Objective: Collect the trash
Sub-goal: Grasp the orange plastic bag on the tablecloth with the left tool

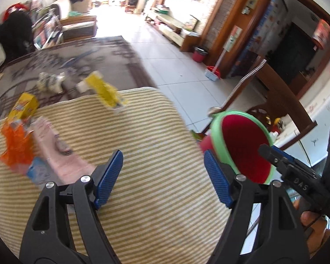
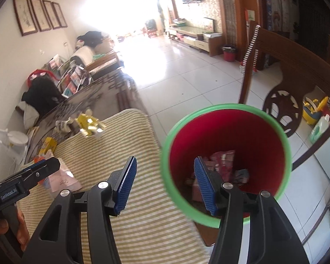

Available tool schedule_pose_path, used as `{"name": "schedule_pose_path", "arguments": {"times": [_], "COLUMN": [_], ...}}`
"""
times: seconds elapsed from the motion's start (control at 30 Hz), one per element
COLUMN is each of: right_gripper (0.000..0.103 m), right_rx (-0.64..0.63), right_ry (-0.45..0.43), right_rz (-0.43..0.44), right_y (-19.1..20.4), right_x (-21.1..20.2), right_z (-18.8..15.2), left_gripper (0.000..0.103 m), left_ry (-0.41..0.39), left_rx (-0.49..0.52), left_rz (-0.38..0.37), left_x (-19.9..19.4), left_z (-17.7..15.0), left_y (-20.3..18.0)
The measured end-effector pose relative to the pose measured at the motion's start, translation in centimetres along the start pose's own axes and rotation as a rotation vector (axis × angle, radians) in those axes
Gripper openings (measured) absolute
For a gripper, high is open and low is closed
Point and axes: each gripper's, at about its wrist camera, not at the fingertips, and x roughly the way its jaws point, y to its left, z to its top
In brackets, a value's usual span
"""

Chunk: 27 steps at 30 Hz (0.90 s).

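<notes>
- Left gripper [image 1: 164, 179]: fingers spread wide over the striped mat [image 1: 156, 132], gripping nothing.
- Right gripper [image 2: 165, 186]: fingers also spread, empty, at the red bin's [image 2: 227, 132] green rim.
- Wrappers [image 2: 222, 167] lie inside the bin.
- A yellow packet [image 1: 105, 92], orange wrapper [image 1: 16, 145] and pink packet [image 1: 52, 147] sit on the mat's far side.

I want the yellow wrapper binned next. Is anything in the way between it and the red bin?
Nothing visible blocks it. The yellow wrapper lies at the far edge of the striped mat, and only bare mat runs from there to the red bin beside the mat. Both tools are open and empty.
</notes>
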Motion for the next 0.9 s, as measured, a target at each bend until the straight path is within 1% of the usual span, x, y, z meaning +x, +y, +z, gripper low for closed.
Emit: {"name": "schedule_pose_path", "arguments": {"times": [0.17, 0.33, 0.4, 0.5, 0.63, 0.83, 0.87, 0.9], "right_gripper": [0.054, 0.055, 0.055, 0.055, 0.055, 0.055, 0.055, 0.055], "right_rx": [-0.049, -0.080, -0.090, -0.101, -0.098, -0.056, -0.049, -0.041], "right_ry": [0.023, 0.046, 0.054, 0.065, 0.070, 0.062, 0.061, 0.061], "right_rz": [0.031, 0.061, 0.070, 0.072, 0.059, 0.008, -0.002, -0.010], "right_y": [5.1, 9.7, 11.1, 13.1, 14.5, 14.1, 13.8, 13.6], "right_x": [0.9, 1.5, 1.6, 1.7, 1.3, 0.3, 0.1, 0.0], "right_z": [-0.9, -2.2, -2.8, -3.8, -4.9, -6.0, -6.1, -6.2], "left_gripper": [0.073, 0.073, 0.073, 0.073, 0.073, 0.073, 0.072, 0.066], "left_ry": [-0.009, -0.011, -0.003, -0.004, -0.001, 0.037, 0.038, 0.043], "left_rx": [-0.084, -0.155, -0.174, -0.188, -0.191, -0.159, -0.148, -0.138], "left_rz": [0.070, 0.178, 0.214, 0.236, 0.231, 0.222, 0.226, 0.231], "left_x": [-2.0, -3.6, -3.8, -3.4, -1.6, 2.2, 2.6, 3.0], "left_z": [-0.9, -1.9, -1.9, -1.1, 0.1, 0.9, 0.9, 0.9], "left_y": [6.7, 14.3, 17.4, 20.8, 23.5, 24.3, 24.2, 24.2]}}
